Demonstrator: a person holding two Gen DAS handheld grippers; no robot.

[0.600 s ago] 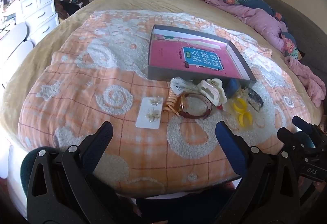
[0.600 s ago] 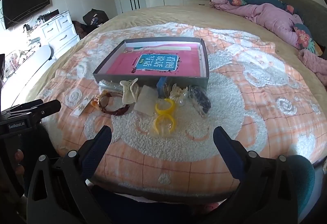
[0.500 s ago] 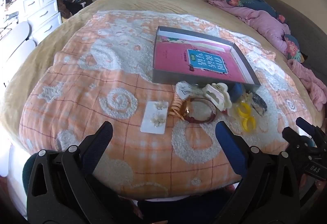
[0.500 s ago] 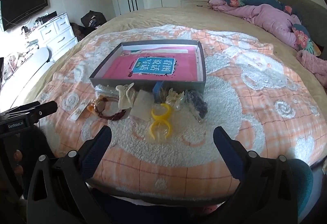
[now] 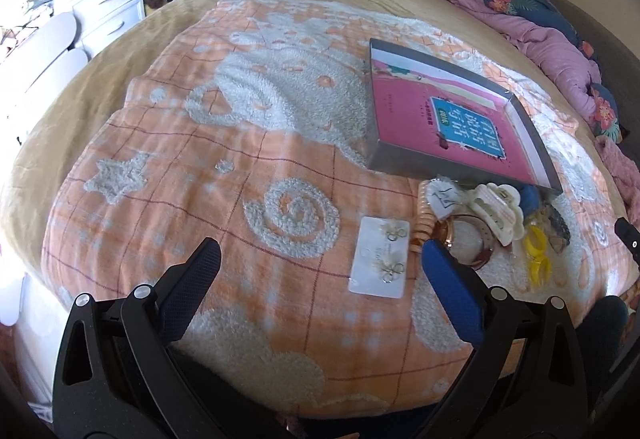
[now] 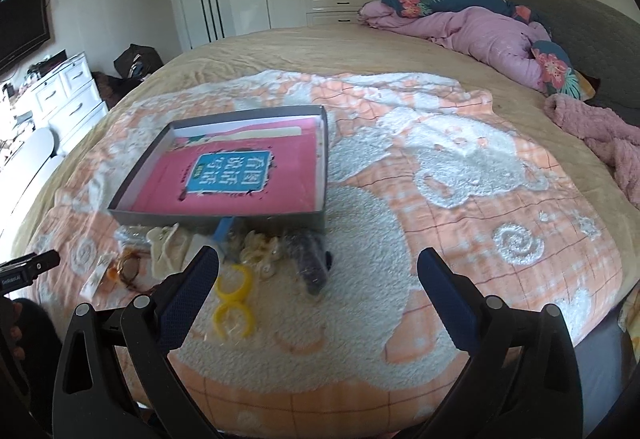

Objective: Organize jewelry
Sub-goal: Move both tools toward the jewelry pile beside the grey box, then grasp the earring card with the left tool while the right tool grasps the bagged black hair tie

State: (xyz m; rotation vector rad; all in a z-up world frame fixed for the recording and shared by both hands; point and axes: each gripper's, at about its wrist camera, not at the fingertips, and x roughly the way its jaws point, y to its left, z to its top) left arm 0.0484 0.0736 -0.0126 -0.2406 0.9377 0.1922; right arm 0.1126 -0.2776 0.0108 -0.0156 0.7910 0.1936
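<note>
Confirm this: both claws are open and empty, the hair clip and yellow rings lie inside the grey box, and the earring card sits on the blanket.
Not quite. The hair clip and yellow rings lie on the blanket just outside the grey box, as the left wrist view shows. The rest holds: left claw and right claw open and empty, earring card on the blanket.

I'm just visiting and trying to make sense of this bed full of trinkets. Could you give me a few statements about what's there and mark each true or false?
1. The grey box holds a pink book. True.
2. The earring card lies inside the box. False: it lies on the orange blanket, in front of the box.
3. The left gripper has its jaws shut on the cream hair claw. False: the jaws stand open and empty.
4. Two yellow rings lie on the blanket near the right gripper. True.
5. The right gripper's jaws are open, holding nothing. True.
</note>
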